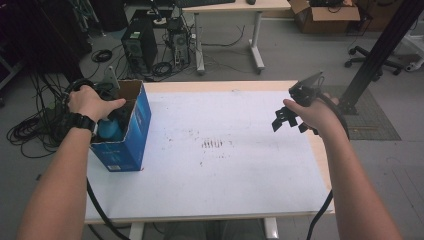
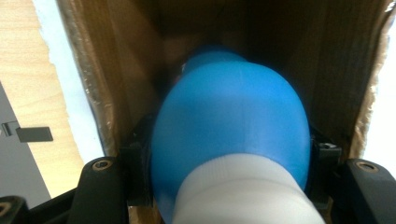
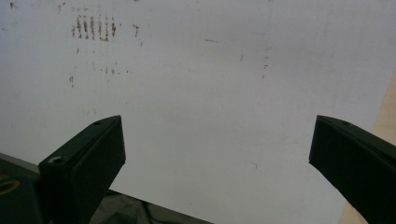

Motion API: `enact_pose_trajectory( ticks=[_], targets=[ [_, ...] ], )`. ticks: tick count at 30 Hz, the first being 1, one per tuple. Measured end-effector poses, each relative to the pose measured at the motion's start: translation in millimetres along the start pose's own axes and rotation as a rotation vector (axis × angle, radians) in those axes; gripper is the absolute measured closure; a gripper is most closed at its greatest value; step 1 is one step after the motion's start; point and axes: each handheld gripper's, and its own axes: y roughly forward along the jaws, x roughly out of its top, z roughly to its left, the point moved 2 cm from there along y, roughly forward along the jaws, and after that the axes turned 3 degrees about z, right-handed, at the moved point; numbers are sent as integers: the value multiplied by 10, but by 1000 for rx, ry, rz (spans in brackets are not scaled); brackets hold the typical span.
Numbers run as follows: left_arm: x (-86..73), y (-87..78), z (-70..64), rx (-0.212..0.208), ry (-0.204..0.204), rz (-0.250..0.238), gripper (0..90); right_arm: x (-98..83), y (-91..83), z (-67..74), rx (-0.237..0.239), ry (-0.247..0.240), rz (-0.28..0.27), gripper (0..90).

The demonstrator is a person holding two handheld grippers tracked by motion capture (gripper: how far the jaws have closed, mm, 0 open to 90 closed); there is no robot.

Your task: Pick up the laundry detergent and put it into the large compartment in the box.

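**Tech 1:** High view first. Where is the left gripper?

**Tech 2:** Lowered into the open top of the blue box. The left hand rests over it at the rim. The box stands upright at the left edge of the table, on the white sheet.

**Tech 1:** Load status?

**Tech 2:** Clamped. Left gripper view: the jaws press on both flanks of a blue bottle with a white neck. The neck end points toward the camera, the rounded blue body points down into the box. Brown cardboard walls surround it on all sides.

**Tech 1:** Is the bottle resting on the box floor?

**Tech 2:** Cannot tell. The floor is dark and hidden behind the bottle.

**Tech 1:** Right gripper?

**Tech 2:** Held above the right side of the table by the right hand, well apart from the box. Right gripper view: both black jaws stand wide apart, nothing between them. They point down at the white sheet.

**Tech 1:** Sheet condition?

**Tech 2:** Brown marks near the middle, a short row of strokes with scattered specks around them. They lie between the two grippers, untouched by either.

**Tech 1:** Cables?

**Tech 2:** One black cable trails from the right gripper past the near table edge.
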Motion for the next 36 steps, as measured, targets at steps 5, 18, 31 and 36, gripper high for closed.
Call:
enact_pose_trajectory(
  ticks=[5,18,31,36],
  targets=[
    [10,40,18,-1,-3,0,370,-2,6,-21,-2,3,3,38],
    [30,56,15,-1,1,-5,369,-4,22,-20,0,3,4,38],
    [42,52,4,4,2,-8,362,-25,21,-63,0,8,5,38],
    [33,42,9,3,-2,-6,348,-29,15,-62,1,10,3,37]
  ],
)
